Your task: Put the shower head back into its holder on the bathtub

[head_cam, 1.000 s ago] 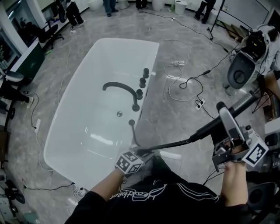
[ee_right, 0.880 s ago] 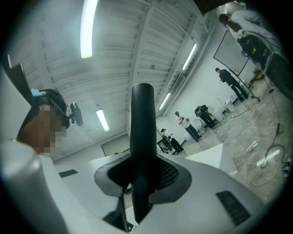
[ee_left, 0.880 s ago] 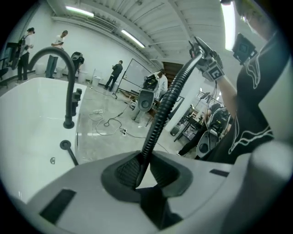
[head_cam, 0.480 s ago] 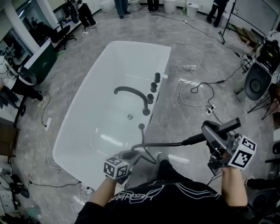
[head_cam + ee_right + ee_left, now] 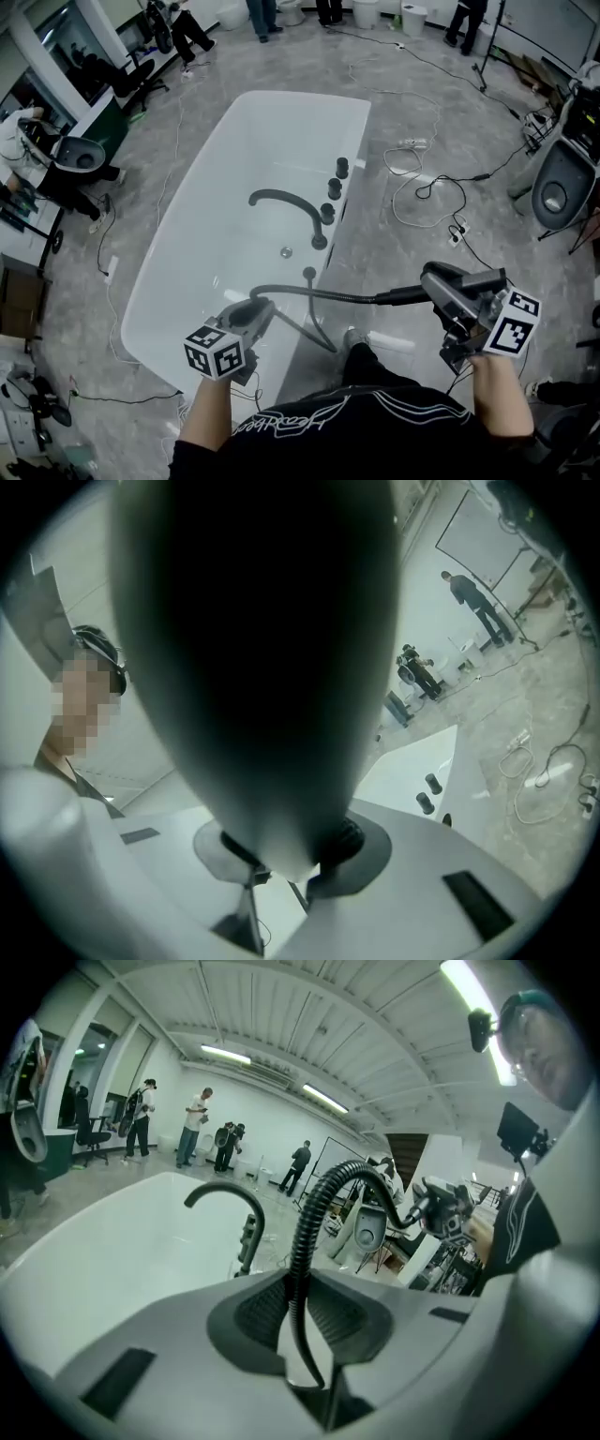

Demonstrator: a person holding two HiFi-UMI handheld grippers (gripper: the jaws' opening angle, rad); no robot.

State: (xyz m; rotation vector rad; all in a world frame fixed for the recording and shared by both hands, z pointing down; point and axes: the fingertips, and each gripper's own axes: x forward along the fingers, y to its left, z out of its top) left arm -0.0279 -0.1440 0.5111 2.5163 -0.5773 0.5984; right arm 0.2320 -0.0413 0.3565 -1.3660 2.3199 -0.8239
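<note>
The white bathtub (image 5: 220, 220) lies ahead, with a black curved faucet (image 5: 292, 202) and three black knobs (image 5: 334, 188) on its right ledge. Nearer on that ledge stands the small black holder (image 5: 309, 274), with nothing in it. My right gripper (image 5: 452, 302), right of the tub and above the floor, is shut on the dark shower head (image 5: 455, 284), which blocks most of the right gripper view (image 5: 253, 667). The black ribbed hose (image 5: 323, 293) runs left from it to my left gripper (image 5: 255, 309), shut on the hose (image 5: 302, 1232) over the tub's near corner.
Loose cables and a power strip (image 5: 427, 187) lie on the grey floor right of the tub. Grey equipment (image 5: 562, 192) stands at far right, a desk and chairs (image 5: 80, 150) at left. Several people stand at the room's far end.
My left gripper has risen and swung left over the tub's near corner, drawing the hose into a level arc. The right gripper has sunk, and the shower head now lies level.
</note>
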